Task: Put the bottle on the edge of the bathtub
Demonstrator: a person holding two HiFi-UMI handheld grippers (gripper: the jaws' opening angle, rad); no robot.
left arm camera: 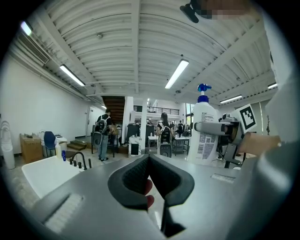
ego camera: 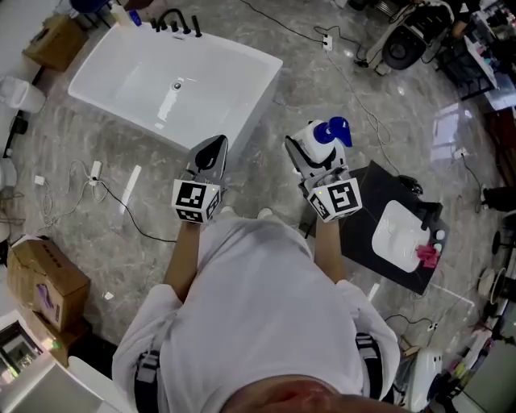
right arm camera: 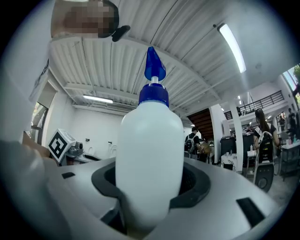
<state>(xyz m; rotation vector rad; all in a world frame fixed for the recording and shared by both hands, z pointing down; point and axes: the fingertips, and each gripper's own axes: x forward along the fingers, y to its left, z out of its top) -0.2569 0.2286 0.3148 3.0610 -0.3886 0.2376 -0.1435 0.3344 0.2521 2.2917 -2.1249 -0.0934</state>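
Observation:
A white pump bottle (ego camera: 314, 143) with a blue pump head sits clamped in my right gripper (ego camera: 309, 158), held upright above the grey floor. In the right gripper view the bottle (right arm camera: 150, 154) fills the gap between the dark pads, which press on both its sides. My left gripper (ego camera: 211, 156) is shut with nothing in it; its pads (left arm camera: 140, 180) meet in the left gripper view, where the bottle (left arm camera: 203, 133) shows off to the right. The white bathtub (ego camera: 103, 59) lies ahead and to the left, with black taps (ego camera: 176, 22) on its far rim.
A black mat (ego camera: 379, 202) with a white basin (ego camera: 401, 234) lies at the right. Cables trail over the floor at left and ahead. Cardboard boxes (ego camera: 44, 278) stand at the left. People and tables show far off in both gripper views.

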